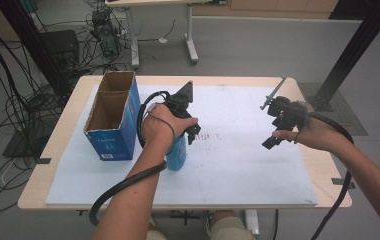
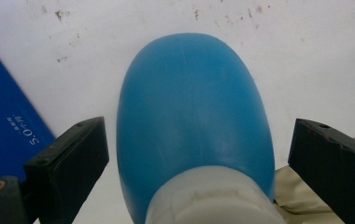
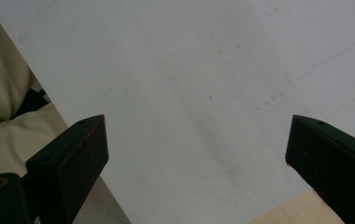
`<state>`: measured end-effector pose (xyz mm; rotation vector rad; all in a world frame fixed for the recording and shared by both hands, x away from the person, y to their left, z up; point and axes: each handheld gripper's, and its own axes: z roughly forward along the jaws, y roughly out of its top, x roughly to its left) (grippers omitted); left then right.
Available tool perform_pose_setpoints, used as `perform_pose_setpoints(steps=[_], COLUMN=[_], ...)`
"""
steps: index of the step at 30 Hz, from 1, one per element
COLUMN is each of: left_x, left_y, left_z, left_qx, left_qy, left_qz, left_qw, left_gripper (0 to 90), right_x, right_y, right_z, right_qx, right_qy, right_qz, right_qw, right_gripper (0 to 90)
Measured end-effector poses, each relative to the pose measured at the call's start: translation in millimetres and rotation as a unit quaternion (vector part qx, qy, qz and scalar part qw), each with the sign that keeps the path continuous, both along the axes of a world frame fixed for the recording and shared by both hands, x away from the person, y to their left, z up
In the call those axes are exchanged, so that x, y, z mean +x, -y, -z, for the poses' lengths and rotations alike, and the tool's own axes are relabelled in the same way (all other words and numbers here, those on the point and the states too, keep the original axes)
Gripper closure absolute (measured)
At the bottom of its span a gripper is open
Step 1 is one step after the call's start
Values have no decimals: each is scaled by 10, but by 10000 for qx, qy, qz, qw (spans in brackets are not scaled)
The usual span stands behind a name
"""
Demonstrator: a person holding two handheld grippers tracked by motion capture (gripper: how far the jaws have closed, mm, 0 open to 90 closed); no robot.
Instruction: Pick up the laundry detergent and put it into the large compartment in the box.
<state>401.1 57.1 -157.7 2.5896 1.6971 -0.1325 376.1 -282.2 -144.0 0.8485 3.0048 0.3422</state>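
bottle: a blue bottle (image 2: 192, 121) with a white cap end stands on the white mat (image 1: 238, 170), near the mat's left half, just right of the blue carton (image 1: 114, 135).
bottle vs left tongs: in the left gripper view the bottle sits between the two black jaws, its white cap end nearest the camera; a sliver of mat shows on each side, so the jaws do not touch it.
left gripper (image 2: 192, 154): jaws spread wide, one on each side of the bottle, nothing pinched.
left hand (image 1: 159, 127): over the bottle's top in the high view, hiding its upper part.
right gripper (image 3: 196, 154): jaws spread, nothing between them but bare mat.
right hand (image 1: 313, 132): held over the mat's right side, well apart from the bottle.
carton: open-topped, two compartments, standing at the mat's left edge, close to the bottle.
edges: the mat's right border and a strip of wooden table (image 1: 328, 170) lie just beside the right gripper.
open room: the broad middle of the mat between the two hands is bare; the near side too.
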Motion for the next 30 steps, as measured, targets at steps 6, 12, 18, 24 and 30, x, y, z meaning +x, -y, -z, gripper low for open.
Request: perform_pose_setpoints(steps=[6, 12, 18, 24, 30], left_x=[0, -5, -5, -4, -3], left_y=[-6, -15, -18, -11, -19], left_z=[-4, -19, -18, -13, -23], left_qx=[2, 0, 1, 25, 28], left_qy=[-1, 16, 13, 13, 13], left_qz=[-6, -8, -9, 0, 1], left_qw=[10000, 10000, 10000, 10000, 10000], left_gripper=[56, 56, 56, 56, 56], right_x=[5, 5, 4, 5, 10], right_y=[-8, -15, -26, -26, -33], right_z=[-1, 2, -6, 0, 3], right_qx=[-6, -6, -15, -8, -14], right_qy=[-6, -8, -6, -6, -10], right_qz=[-11, 0, -16, -12, -26], right_qw=[10000, 10000, 10000, 10000, 10000], right_gripper=[57, 57, 57, 57, 57])
